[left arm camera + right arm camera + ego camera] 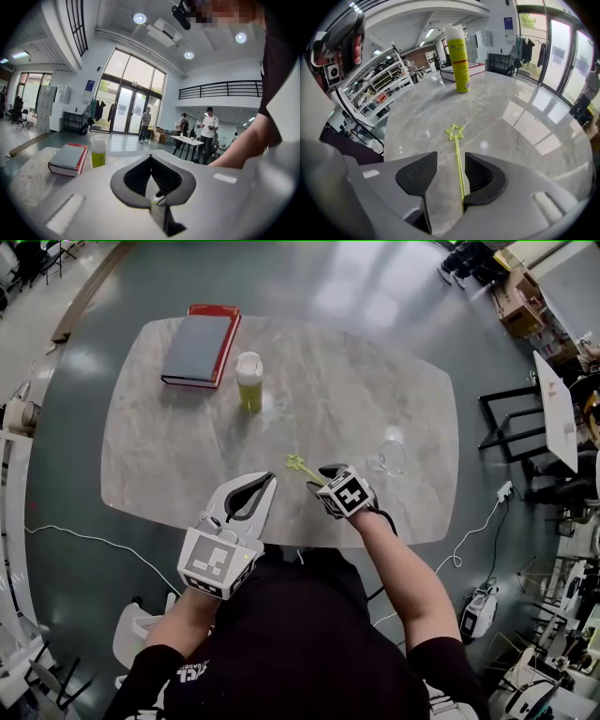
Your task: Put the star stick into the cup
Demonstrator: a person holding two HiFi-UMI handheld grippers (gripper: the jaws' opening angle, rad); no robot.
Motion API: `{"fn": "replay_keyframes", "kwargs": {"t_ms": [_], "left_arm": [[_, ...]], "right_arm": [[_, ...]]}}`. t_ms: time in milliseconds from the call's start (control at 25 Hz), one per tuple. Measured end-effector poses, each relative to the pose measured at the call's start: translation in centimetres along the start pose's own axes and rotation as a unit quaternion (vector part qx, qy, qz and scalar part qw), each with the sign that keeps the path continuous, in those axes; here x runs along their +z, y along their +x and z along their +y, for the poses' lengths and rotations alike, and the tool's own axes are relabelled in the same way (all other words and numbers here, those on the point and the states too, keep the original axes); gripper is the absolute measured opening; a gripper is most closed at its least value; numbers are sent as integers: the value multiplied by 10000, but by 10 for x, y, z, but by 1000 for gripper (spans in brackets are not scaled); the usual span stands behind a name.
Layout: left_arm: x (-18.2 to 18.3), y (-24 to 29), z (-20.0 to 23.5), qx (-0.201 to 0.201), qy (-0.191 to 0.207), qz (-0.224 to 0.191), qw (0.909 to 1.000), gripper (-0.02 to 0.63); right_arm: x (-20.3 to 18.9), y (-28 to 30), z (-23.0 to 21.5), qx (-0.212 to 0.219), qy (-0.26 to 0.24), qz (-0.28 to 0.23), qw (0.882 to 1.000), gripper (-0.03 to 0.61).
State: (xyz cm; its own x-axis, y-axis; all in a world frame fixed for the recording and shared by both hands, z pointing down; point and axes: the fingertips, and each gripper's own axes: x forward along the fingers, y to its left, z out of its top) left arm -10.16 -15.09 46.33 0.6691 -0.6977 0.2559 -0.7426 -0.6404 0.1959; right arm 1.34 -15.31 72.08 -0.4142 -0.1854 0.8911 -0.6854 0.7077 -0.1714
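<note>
Risk: right gripper (450, 164), jaws apart, straddles star stick (457, 154) lying flat on surface (520, 122); thin stem sits v. near one pad, so closing could flick it away.

The left gripper (150, 157) fills the lower frame, its black-padded fingers (123, 186) closed tip to tip. A grey book (69, 159) with a red cover lies flat on the pale desk (28, 180). Just right of the book stands a bottle (98, 151) of yellow-green liquid. Far behind the book, people (146, 123) stand by tall glass doors (126, 110). Far right of the book, a bare forearm (243, 145) crosses the frame.
</note>
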Motion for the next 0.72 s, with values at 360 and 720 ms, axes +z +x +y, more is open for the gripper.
{"fn": "replay_keyframes", "kwargs": {"t_ms": [360,720], "left_arm": [[-7,-5,3,-6,-83,50,10000,3],[-16,-15,15,140,-225,60,9996,3]], "right_arm": [[-3,20,-1,-77,-224,292,9993,170],[-7,25,-2,-211,-327,605,9974,129]]}}
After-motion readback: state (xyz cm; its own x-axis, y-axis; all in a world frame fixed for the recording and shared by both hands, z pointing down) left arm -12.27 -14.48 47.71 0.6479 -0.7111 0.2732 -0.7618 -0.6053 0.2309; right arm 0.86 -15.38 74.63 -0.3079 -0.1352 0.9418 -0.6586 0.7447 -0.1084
